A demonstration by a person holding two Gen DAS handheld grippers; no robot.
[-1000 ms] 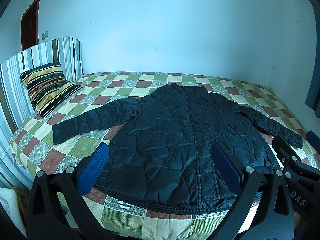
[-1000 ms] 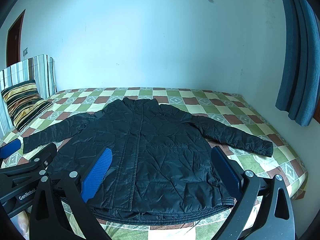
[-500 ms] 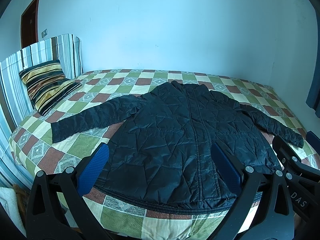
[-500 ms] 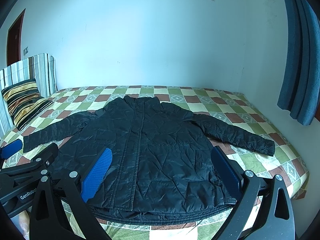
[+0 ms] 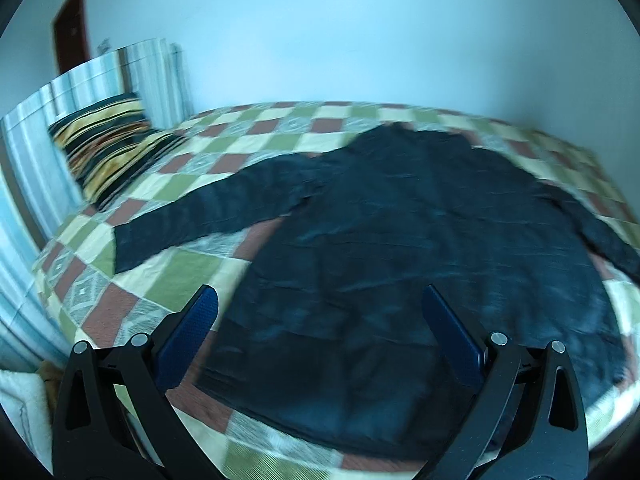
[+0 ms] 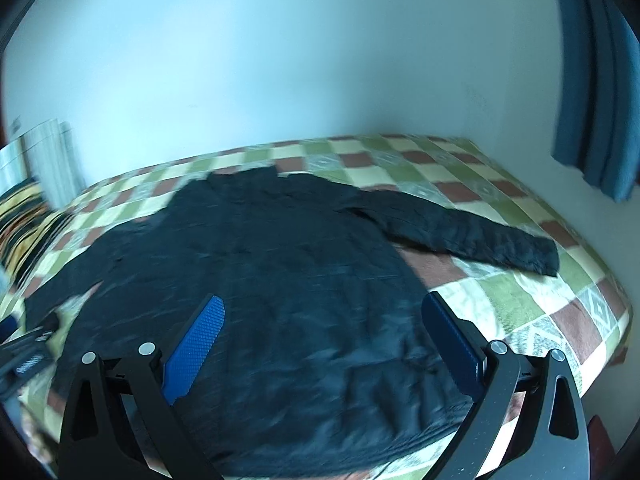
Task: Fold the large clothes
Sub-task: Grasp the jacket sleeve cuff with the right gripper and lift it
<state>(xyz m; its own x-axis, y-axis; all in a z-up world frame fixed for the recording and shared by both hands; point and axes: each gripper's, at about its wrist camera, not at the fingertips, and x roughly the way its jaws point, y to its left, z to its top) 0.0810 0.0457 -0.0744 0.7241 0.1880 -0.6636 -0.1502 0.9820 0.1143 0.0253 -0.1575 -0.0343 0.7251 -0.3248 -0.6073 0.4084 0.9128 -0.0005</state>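
bed (image 5: 280, 128) with checked cover carries the black jacket (image 5: 420, 248) spread flat, sleeves out to both sides. striped pillow (image 5: 104, 140) at the head end. left tongs (image 5: 318, 322) wide, empty, above the hem. right tongs (image 6: 322, 330) wide, empty, also above it.

A bed (image 5: 192, 264) filled the middle and lower part of both views, covered by a checked spread of green, cream and brick-red squares. A dark quilted jacket (image 5: 400, 260) lay flat on it, sleeves spread out to either side, its hem toward the bottom of the frame. At the upper left, a striped pillow (image 5: 108, 140) rested on the spread against a striped headboard (image 5: 80, 88). Both views were motion-blurred.
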